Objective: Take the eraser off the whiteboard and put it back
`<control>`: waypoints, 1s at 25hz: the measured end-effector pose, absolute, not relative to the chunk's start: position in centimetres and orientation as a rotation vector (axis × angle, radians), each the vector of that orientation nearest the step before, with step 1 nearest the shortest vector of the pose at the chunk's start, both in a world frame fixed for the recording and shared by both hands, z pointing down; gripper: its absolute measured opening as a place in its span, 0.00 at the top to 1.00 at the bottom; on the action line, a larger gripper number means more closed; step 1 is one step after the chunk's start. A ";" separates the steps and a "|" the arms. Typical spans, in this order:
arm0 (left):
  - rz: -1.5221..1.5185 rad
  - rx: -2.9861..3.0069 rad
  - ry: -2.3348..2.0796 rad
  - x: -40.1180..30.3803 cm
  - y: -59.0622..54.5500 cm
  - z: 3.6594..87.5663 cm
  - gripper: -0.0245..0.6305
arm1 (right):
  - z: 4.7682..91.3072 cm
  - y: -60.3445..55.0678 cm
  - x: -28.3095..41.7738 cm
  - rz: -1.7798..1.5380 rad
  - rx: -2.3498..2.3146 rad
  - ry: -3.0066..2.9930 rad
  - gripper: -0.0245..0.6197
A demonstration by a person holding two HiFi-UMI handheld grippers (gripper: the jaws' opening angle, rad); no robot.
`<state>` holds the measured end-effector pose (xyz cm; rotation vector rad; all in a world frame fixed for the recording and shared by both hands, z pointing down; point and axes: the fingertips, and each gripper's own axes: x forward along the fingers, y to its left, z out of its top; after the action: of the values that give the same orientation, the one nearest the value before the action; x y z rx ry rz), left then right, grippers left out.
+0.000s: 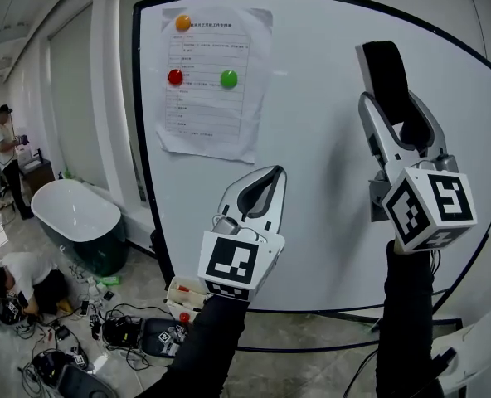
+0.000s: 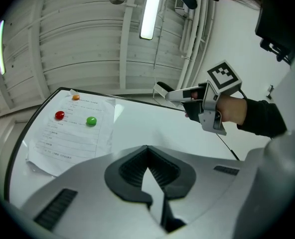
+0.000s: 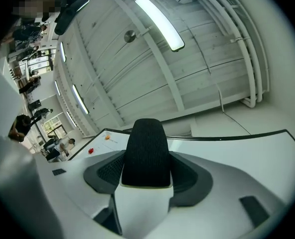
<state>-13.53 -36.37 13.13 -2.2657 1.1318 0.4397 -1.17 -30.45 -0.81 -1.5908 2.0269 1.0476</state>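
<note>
Eraser (image 1: 384,69) held up in front of the whiteboard (image 1: 312,139)
The right claw (image 1: 392,110) grips the black-faced eraser before the whiteboard's upper right area; whether it touches the whiteboard cannot be told. The left claw (image 1: 266,174), closed and empty, sits lower, before the whiteboard's middle, below its paper sheet (image 1: 212,89).
</note>
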 end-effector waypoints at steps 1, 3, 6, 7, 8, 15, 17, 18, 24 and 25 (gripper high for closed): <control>0.437 -2.265 1.132 -13.4 -36.1 13.2 0.95 | -0.7 -29.9 -0.9 1.044 -1.592 2.023 0.54; 0.437 -2.269 1.132 -13.1 -35.5 13.4 0.95 | -0.4 -29.0 -0.4 1.043 -1.594 2.018 0.54; 0.444 -2.276 1.129 -12.6 -34.6 13.5 0.95 | 0.1 -28.1 0.0 1.046 -1.602 2.020 0.54; 0.449 -2.277 1.128 -12.5 -34.2 13.5 0.95 | 0.3 -27.8 0.0 1.047 -1.605 2.023 0.54; 0.454 -2.278 1.128 -12.4 -33.9 13.4 0.95 | 0.5 -27.6 0.1 1.049 -1.608 2.025 0.54; 0.492 -2.282 1.136 -11.8 -31.2 12.7 0.95 | 1.6 -25.6 0.6 1.026 -1.596 2.043 0.54; 0.491 -2.281 1.158 -11.8 -30.9 12.8 0.95 | 1.8 -25.1 0.6 1.046 -1.604 2.039 0.54; 0.480 -2.278 1.165 -11.7 -30.7 12.9 0.95 | 1.9 -24.8 0.6 1.053 -1.605 2.040 0.54; 0.461 -2.267 1.185 -11.2 -29.7 13.0 0.95 | 2.1 -24.3 1.1 1.032 -1.585 2.059 0.54; 0.479 -2.264 1.182 -11.3 -29.4 12.8 0.95 | 2.2 -24.4 1.2 1.016 -1.580 2.066 0.54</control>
<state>-11.29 -29.36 12.80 -2.2636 1.1820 0.4789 1.17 -24.36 2.16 -1.5798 2.0665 1.0157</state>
